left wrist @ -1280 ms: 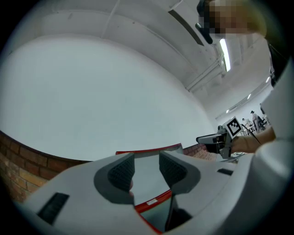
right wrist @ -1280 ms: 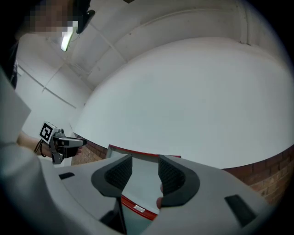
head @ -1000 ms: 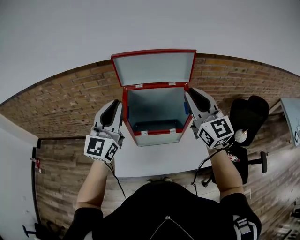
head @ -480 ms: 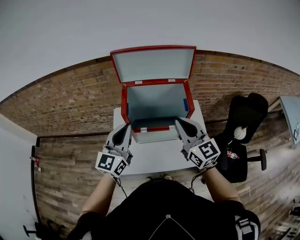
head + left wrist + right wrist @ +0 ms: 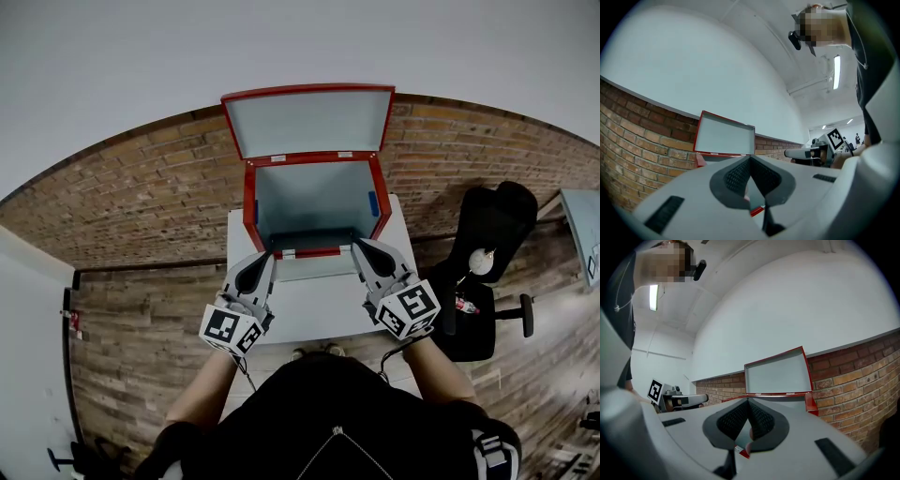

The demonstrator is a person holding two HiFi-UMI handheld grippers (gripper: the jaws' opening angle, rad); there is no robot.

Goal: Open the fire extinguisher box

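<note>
Bare red-brown brick wall (image 5: 141, 192) runs under a plain white upper wall, with a wood-plank floor (image 5: 131, 347) below and a small white table (image 5: 309, 317) set against the bricks.

On the left, the left gripper (image 5: 270, 253), grey with a marker cube at the wrist end, lies on the table's near left part. Its jaws are pressed together, with nothing between them. Its tip is at the front left corner of the red metal fire extinguisher box (image 5: 249, 202); whether it touches the rim cannot be told.

That box stands in the middle of the table, at the wall side, its grey inside showing. Its red-edged grey lid (image 5: 307, 120) is swung up and leans back against the bricks.

At the box's front right corner sits the right gripper (image 5: 356, 244), its jaws likewise closed on nothing, tip at the rim.

Further right, a black office chair (image 5: 492, 230) stands on the floor.
</note>
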